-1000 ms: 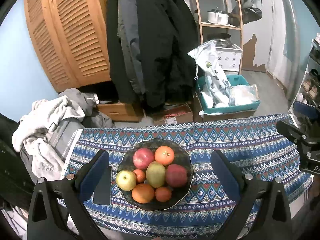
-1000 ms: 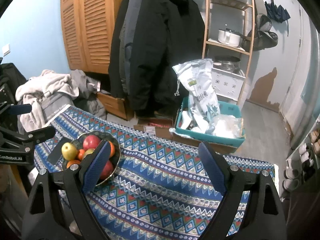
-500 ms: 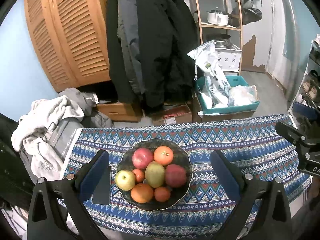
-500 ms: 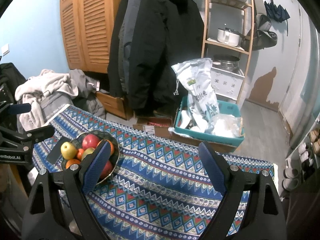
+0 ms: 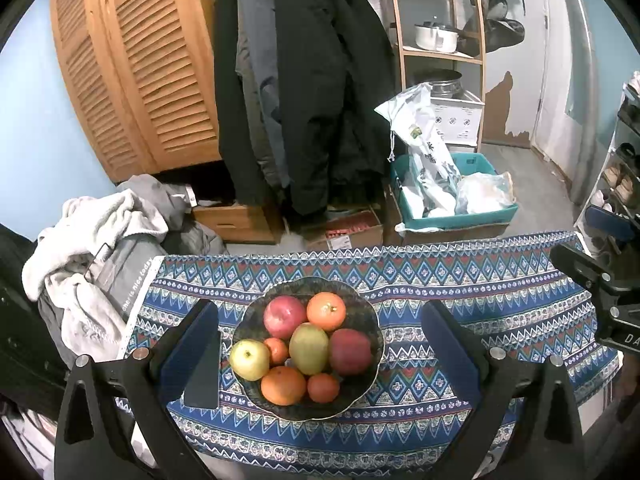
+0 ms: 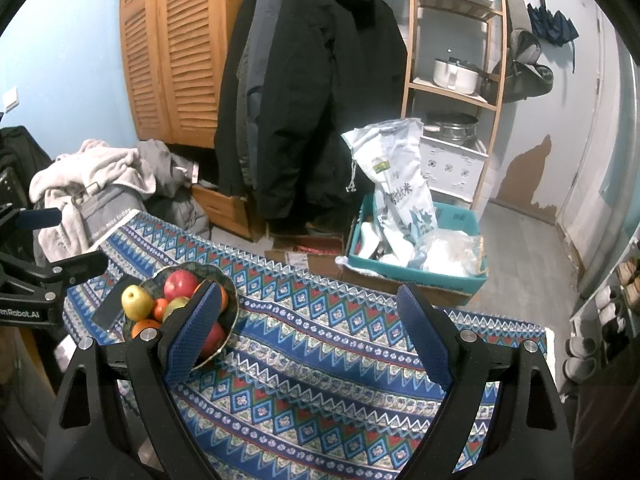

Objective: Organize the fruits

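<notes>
A dark bowl (image 5: 370, 312) on the patterned blue tablecloth (image 5: 480, 292) holds several fruits: red apples (image 5: 284, 316), a yellow-green apple (image 5: 250, 359), a green mango (image 5: 308, 347) and oranges (image 5: 326, 311). My left gripper (image 5: 320, 352) is open, its fingers on either side of the bowl, above it. My right gripper (image 6: 310, 332) is open and empty over the cloth, to the right of the bowl (image 6: 232, 300), with its left finger (image 6: 196, 328) in front of the bowl's right side.
A dark flat phone-like object (image 5: 204, 372) lies on the cloth left of the bowl. Behind the table are a clothes pile (image 5: 92, 240), hanging coats (image 5: 304, 88), a teal bin with bags (image 5: 452, 200) and a wooden shelf (image 5: 440, 40).
Both views shifted only slightly; the bowl sits a touch more to the left in the left wrist view. Nothing was grasped or released.
</notes>
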### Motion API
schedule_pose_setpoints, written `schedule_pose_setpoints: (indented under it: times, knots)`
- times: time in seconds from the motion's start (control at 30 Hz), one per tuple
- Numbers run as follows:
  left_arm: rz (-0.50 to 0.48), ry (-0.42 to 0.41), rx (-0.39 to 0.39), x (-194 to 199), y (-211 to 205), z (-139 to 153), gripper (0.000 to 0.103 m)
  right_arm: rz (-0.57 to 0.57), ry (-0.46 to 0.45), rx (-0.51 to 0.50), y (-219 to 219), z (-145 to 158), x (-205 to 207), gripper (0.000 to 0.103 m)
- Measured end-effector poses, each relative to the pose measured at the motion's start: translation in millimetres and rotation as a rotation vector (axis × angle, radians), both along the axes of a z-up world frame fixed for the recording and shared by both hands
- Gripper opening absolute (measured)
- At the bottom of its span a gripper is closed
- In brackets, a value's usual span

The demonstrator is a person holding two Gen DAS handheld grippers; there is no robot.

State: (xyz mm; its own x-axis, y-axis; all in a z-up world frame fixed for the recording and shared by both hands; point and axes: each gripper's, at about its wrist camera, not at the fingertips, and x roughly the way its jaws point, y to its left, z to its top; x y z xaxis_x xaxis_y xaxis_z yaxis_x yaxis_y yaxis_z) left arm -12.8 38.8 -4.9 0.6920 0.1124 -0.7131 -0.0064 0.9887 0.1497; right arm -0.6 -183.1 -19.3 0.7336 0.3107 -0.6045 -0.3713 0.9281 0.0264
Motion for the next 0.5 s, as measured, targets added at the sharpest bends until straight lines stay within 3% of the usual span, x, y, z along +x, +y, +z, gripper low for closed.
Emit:
schedule_pose_setpoints:
  times: [0.5]
  knots:
    - [0.0,-0.009,-0.017,-3.8,-0.5,4.6,0.102,-0.002,-0.007,0.002,-2.4,3.3,0.3,0.088]
